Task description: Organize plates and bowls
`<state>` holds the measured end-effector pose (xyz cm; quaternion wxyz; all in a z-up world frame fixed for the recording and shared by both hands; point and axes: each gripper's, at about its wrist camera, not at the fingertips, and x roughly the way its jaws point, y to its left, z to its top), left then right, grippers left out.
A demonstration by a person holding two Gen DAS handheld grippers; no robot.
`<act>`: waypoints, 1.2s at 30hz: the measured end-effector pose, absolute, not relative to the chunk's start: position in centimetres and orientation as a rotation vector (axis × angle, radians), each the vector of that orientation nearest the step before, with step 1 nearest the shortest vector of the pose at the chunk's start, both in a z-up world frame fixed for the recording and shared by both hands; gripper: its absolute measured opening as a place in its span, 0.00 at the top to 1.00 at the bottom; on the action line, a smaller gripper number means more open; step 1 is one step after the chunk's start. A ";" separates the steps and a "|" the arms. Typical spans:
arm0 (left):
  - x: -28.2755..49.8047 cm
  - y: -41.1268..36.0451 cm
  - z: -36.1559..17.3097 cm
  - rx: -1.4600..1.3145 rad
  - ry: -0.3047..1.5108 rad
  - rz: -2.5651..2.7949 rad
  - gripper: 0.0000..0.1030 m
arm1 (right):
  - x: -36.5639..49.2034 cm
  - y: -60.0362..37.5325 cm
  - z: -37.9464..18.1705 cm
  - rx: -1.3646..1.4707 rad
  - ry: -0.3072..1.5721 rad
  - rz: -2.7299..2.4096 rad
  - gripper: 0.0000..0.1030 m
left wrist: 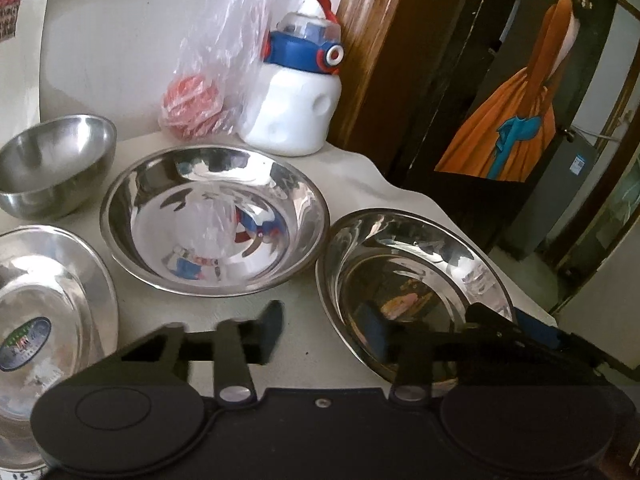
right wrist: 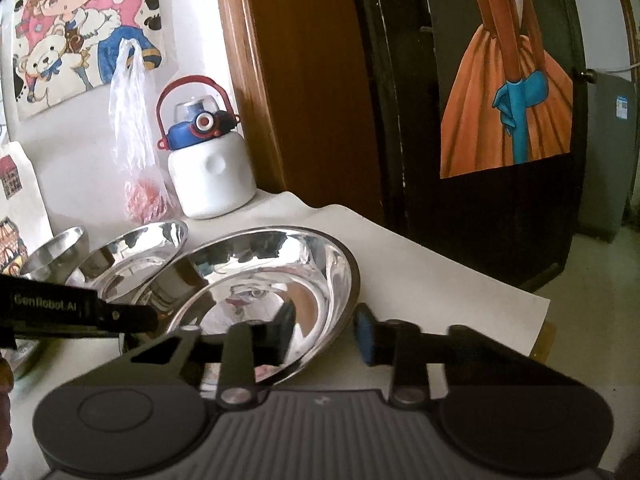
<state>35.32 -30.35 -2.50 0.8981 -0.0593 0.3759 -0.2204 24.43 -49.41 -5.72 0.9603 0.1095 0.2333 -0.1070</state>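
Several steel dishes sit on a white-covered table. A shallow steel bowl (left wrist: 412, 280) (right wrist: 272, 272) lies nearest the table's right edge. My left gripper (left wrist: 324, 336) straddles its left rim, one finger inside and one outside, with visible gaps to the pads, so it is open. My right gripper (right wrist: 325, 334) straddles the right rim the same way, with its blue pad (right wrist: 365, 336) just outside the metal. To the left stand a larger steel bowl (left wrist: 214, 220), a small deep bowl (left wrist: 56, 164) and a plate with a sticker (left wrist: 48, 320).
A white bottle (left wrist: 292, 116) with a blue lid and a plastic bag (left wrist: 196, 104) holding something red stand at the back by the wall. A dark door (left wrist: 520, 80) with a poster lies beyond the table's right edge (right wrist: 500, 300).
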 end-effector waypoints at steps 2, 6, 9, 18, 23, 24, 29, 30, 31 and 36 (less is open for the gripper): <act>35.6 -30.4 -2.8 -0.138 0.791 -0.464 0.70 | 24.4 -49.1 -5.8 0.212 0.478 -0.223 0.73; 35.6 -30.6 -2.6 -0.143 0.790 -0.473 0.85 | 24.1 -48.6 -5.5 0.192 0.469 -0.236 0.73; 35.4 -30.5 -2.5 -0.144 0.796 -0.468 0.86 | 23.4 -48.0 -4.9 0.176 0.457 -0.237 0.73; 34.5 -29.0 -1.4 -0.190 0.837 -0.489 0.85 | 21.3 -45.8 -2.3 0.092 0.435 -0.286 0.73; 33.4 -28.9 -1.1 -0.193 0.836 -0.515 0.85 | 20.5 -45.5 -1.4 0.094 0.422 -0.311 0.73; 33.2 -28.8 -1.0 -0.199 0.839 -0.522 0.85 | 20.5 -45.3 -1.1 0.091 0.416 -0.309 0.73; 32.8 -28.2 0.2 -0.200 0.811 -0.525 0.84 | 22.2 -43.8 0.0 0.086 0.374 -0.256 0.73; 32.9 -27.8 0.5 -0.200 0.801 -0.518 0.84 | 22.8 -43.4 0.1 0.085 0.366 -0.241 0.73; 33.0 -27.3 0.9 -0.202 0.787 -0.506 0.84 | 23.6 -42.8 0.2 0.085 0.358 -0.223 0.73; 34.5 -24.7 2.4 -0.199 0.733 -0.422 0.84 | 28.0 -40.5 -0.2 0.096 0.355 -0.143 0.73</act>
